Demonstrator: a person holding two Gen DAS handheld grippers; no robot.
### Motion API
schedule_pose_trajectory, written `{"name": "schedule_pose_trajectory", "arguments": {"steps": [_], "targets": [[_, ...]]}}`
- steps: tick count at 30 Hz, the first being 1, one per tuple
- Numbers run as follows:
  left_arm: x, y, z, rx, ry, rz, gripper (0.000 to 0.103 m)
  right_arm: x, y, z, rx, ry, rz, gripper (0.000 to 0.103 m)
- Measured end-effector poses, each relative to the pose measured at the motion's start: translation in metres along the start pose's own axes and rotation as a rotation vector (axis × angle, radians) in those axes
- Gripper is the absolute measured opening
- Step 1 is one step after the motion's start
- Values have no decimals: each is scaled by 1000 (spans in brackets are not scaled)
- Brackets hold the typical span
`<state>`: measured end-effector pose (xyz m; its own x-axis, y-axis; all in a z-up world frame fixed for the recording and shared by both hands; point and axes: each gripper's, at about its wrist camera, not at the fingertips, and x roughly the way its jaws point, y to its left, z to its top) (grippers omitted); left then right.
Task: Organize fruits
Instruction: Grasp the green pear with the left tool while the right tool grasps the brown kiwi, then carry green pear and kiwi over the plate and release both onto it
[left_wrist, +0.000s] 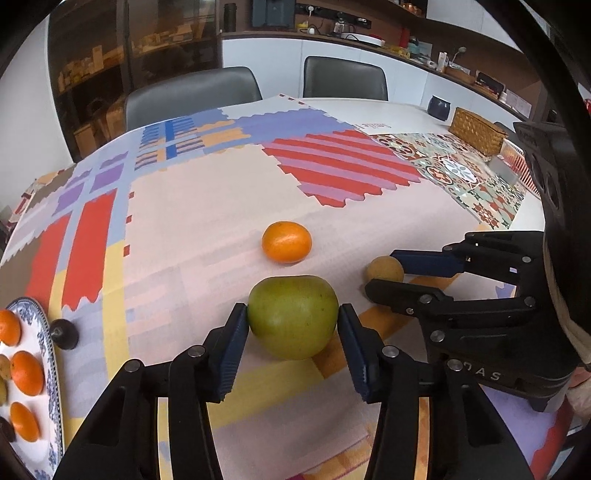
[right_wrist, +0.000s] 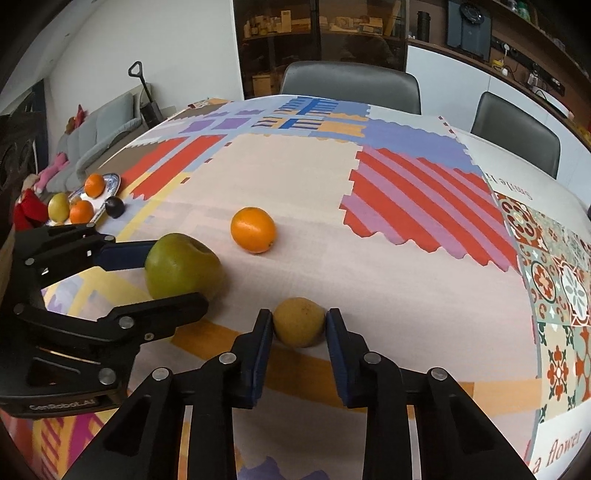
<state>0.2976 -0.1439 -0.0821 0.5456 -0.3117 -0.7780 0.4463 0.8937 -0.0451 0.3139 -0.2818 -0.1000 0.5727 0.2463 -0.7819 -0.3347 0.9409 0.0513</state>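
Right wrist view: "GenRobot.AI" left gripper jaws clamp green apple; right gripper jaws clamp yellow fruit.

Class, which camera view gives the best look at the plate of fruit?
The left wrist view: the plate lies close at the frame's left edge, its blue rim pattern and oranges clear, though cropped. The right wrist view shows the plate whole but small and distant.

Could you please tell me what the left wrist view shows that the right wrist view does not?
Only the left wrist view shows the woven basket and dark mug. Only the right wrist view shows the grey sofa. Both show the left gripper around the green apple, the right gripper around the small yellow-brown fruit, the loose orange and the blue-patterned plate.
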Motion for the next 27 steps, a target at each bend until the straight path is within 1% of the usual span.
{"name": "schedule_pose_trajectory", "arguments": {"steps": [7,11,19,27], "targets": [[-22,3,-6,-24,-23,5,48,-22,7,-1,14,-36,-8,31],[-42,2,-8,-16,-52,24,48,-38,15,-1,14,-60,-5,31],[-80,3,-13,-35,-102,43,48,-74,37,-1,11,-128,10,31],[-118,11,-27,-68,-148,73,48,-99,60,-2,10,-171,36,31]]}}
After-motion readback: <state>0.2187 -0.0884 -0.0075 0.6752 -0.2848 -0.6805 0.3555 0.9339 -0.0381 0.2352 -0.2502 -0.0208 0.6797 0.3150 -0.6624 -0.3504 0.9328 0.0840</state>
